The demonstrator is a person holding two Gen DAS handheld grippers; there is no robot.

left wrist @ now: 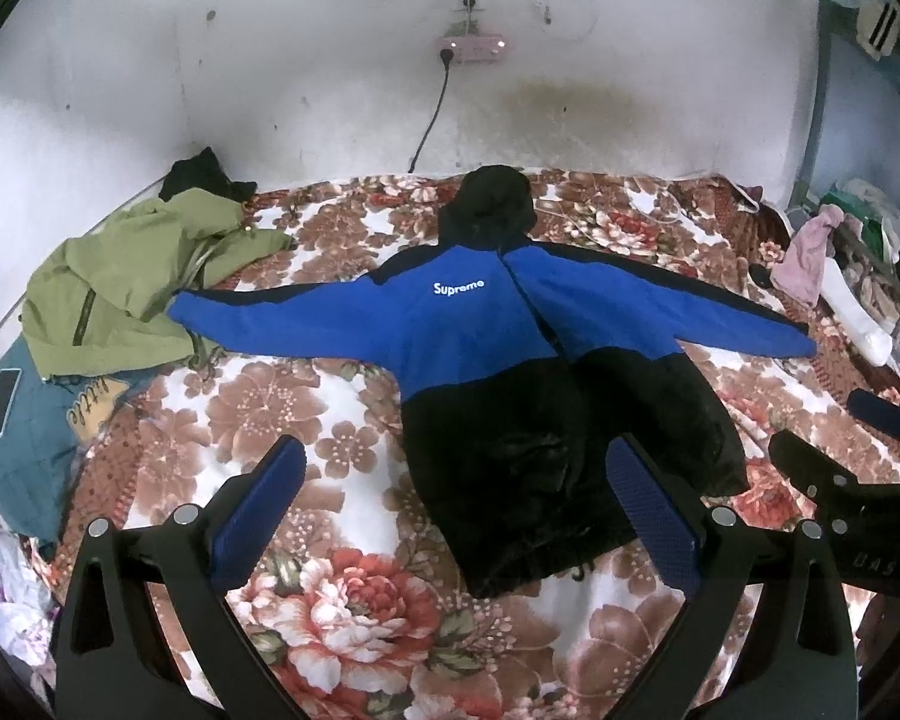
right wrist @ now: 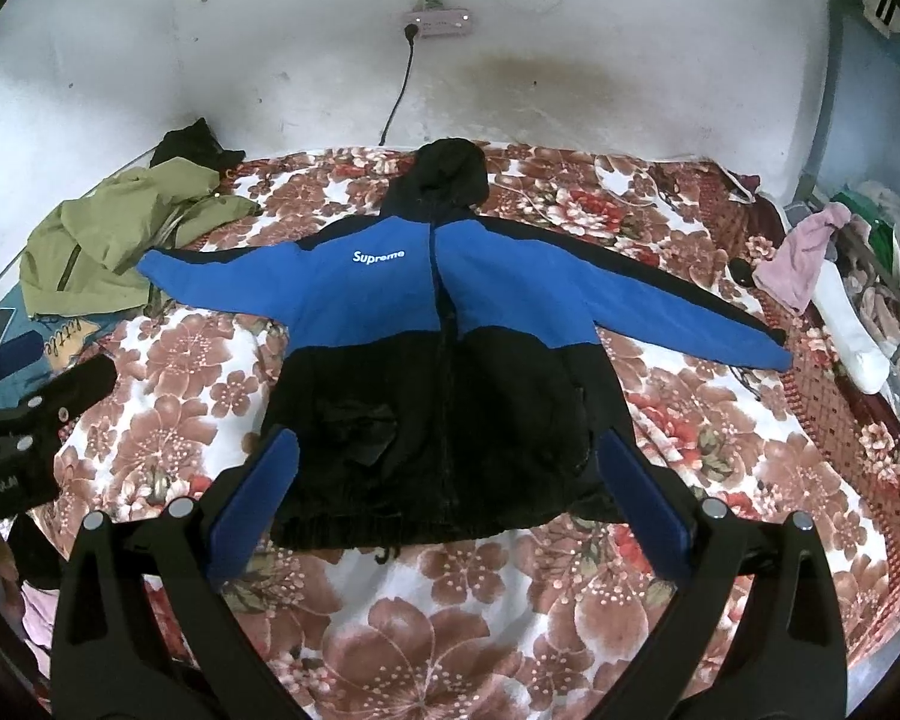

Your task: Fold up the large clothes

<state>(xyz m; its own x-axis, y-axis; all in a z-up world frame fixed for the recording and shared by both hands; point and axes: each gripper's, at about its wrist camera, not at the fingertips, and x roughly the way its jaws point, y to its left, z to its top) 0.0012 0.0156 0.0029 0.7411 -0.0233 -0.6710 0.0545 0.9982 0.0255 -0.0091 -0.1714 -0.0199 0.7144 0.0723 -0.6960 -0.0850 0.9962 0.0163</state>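
A blue and black hooded jacket (left wrist: 498, 348) with a white "Supreme" logo lies flat and zipped on the floral bedspread (left wrist: 306, 420), both sleeves spread wide and the hood toward the wall. It also shows in the right wrist view (right wrist: 426, 348). My left gripper (left wrist: 456, 468) is open and empty, hovering above the jacket's hem. My right gripper (right wrist: 447, 456) is open and empty, above the hem as well. The right gripper shows at the right edge of the left wrist view (left wrist: 840, 462); the left gripper shows at the left edge of the right wrist view (right wrist: 36, 384).
A crumpled green jacket (left wrist: 132, 276) lies at the far left of the bed with a dark garment (left wrist: 204, 177) behind it. A phone (left wrist: 0, 402) rests on a teal cloth (left wrist: 24, 456). Pink cloth (left wrist: 807, 252) and a white sock (left wrist: 858, 312) lie at the right edge. A white wall (left wrist: 330, 90) backs the bed.
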